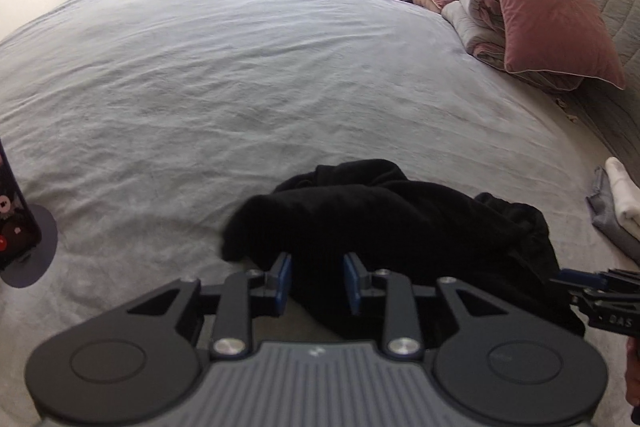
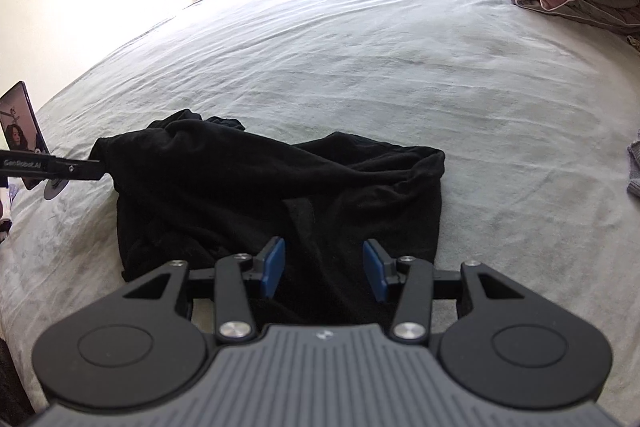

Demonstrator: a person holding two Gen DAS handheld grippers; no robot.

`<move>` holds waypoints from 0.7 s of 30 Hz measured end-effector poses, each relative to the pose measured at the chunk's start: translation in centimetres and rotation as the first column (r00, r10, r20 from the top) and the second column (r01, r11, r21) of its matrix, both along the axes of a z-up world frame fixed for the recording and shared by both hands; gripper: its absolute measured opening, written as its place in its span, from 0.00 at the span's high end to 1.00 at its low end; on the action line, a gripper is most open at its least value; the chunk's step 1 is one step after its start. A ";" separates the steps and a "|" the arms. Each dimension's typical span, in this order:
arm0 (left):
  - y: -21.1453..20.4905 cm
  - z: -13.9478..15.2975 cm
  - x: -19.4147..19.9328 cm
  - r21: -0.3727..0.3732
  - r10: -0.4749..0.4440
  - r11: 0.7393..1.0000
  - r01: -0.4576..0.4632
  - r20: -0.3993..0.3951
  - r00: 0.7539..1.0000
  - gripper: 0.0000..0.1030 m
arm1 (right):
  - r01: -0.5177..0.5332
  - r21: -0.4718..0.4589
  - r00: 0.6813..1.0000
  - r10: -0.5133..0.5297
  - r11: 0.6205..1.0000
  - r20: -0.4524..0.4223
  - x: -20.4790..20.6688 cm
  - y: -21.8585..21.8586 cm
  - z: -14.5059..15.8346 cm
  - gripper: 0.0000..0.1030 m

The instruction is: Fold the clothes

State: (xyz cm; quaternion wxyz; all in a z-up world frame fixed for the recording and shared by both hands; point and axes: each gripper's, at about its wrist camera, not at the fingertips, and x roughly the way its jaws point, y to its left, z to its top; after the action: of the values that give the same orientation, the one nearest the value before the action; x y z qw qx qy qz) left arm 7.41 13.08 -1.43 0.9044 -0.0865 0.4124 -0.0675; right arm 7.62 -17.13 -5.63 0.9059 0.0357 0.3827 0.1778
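Clearly folding had barely begun: the black garment lay rumpled on the bed, both hand-held grippers, left and right, released above it.

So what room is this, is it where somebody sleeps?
Most likely a bedroom. There's a big bed with a grey sheet, pink pillows piled with a rolled duvet at one end, and a black garment lying on it to fold.
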 end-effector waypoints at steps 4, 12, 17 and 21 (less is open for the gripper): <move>0.0 -1.4 0.4 -0.125 -0.048 0.991 0.039 -0.073 0.996 0.72 | -0.003 0.010 1.000 0.003 1.000 0.008 0.6 1.2 -0.3 0.54; -2.8 -4.8 2.3 -0.227 -0.094 0.972 0.054 -0.169 0.981 0.75 | 0.028 0.020 0.999 -0.028 0.999 0.020 1.4 2.6 -1.8 0.54; -4.2 -5.3 2.8 -0.238 -0.091 0.970 0.048 -0.172 0.981 0.92 | 0.074 0.006 0.997 -0.074 0.997 0.039 1.4 2.2 -2.3 0.89; -5.2 -4.7 2.4 -0.198 -0.080 0.979 0.049 -0.154 0.985 0.95 | 0.128 0.002 0.989 -0.128 0.992 0.069 0.9 0.8 -1.5 0.96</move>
State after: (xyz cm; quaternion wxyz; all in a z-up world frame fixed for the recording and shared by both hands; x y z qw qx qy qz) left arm 9.82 7.87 -6.09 0.8526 -0.1658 0.4784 -0.1294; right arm 8.51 -16.29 -7.08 0.9282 0.0527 0.3482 0.1201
